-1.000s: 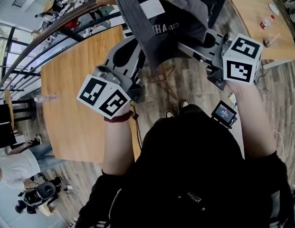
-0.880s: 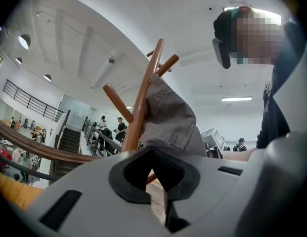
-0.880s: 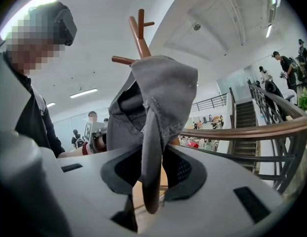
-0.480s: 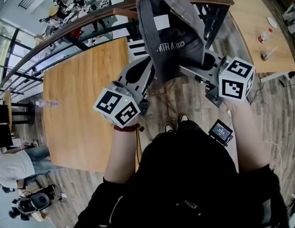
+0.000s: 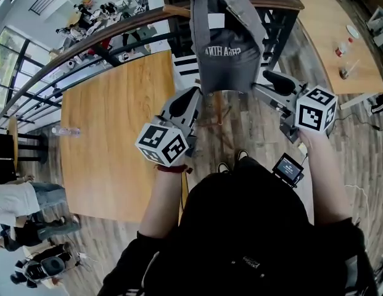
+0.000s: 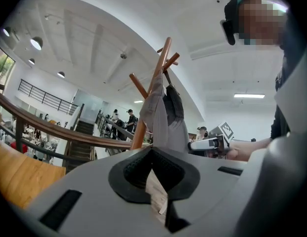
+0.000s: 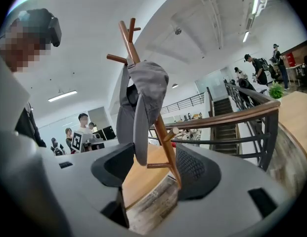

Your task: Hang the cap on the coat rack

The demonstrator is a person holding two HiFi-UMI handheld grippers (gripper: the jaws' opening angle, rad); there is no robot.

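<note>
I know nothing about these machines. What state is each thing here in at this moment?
cap: hanging on the rack, not gripped.
coat rack: upright, bearing the cap.
left gripper: shut, empty.
right gripper: jaws opening, pads pressing on nothing.

White lettering (image 5: 223,52) on the cap (image 5: 231,74) cannot be read reliably.
</note>
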